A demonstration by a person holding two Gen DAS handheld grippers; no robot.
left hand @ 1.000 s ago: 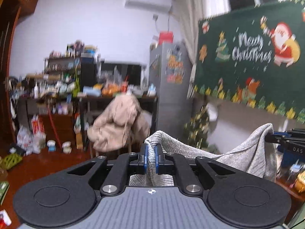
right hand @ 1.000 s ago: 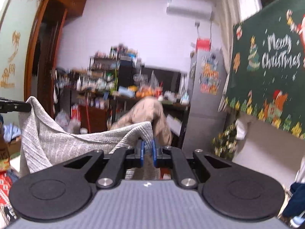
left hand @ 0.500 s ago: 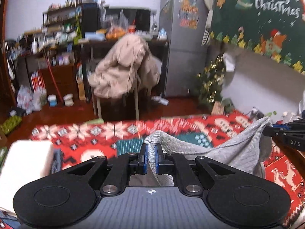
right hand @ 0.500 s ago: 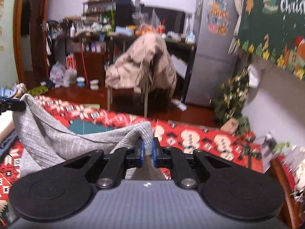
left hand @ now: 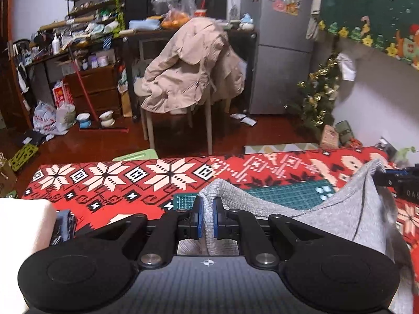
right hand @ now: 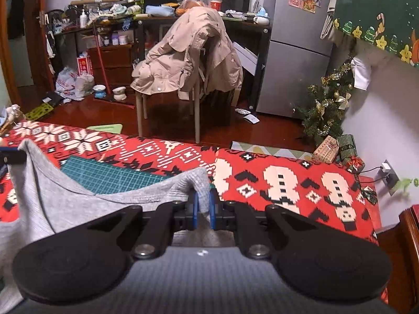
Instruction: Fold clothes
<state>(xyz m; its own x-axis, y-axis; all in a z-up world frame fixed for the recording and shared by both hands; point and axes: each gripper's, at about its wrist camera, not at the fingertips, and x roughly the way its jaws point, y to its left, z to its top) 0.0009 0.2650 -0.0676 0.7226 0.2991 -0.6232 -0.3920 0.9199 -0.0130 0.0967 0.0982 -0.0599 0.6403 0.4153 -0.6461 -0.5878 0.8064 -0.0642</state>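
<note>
Left wrist view: the left claw (left hand: 207,216) is clamped on a bunched edge of the grey garment (left hand: 327,217), which sags rightward to the right claw (left hand: 377,178) above the red patterned desk (left hand: 117,183).

Right wrist view: the right claw (right hand: 202,205) pinches the grey garment (right hand: 65,204), hanging over a green cutting mat (right hand: 110,178).

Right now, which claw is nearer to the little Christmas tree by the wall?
Right. The Christmas tree stands at the room's right side; the right claw grips the grey garment on that side, while the left claw holds the far corner.
</note>
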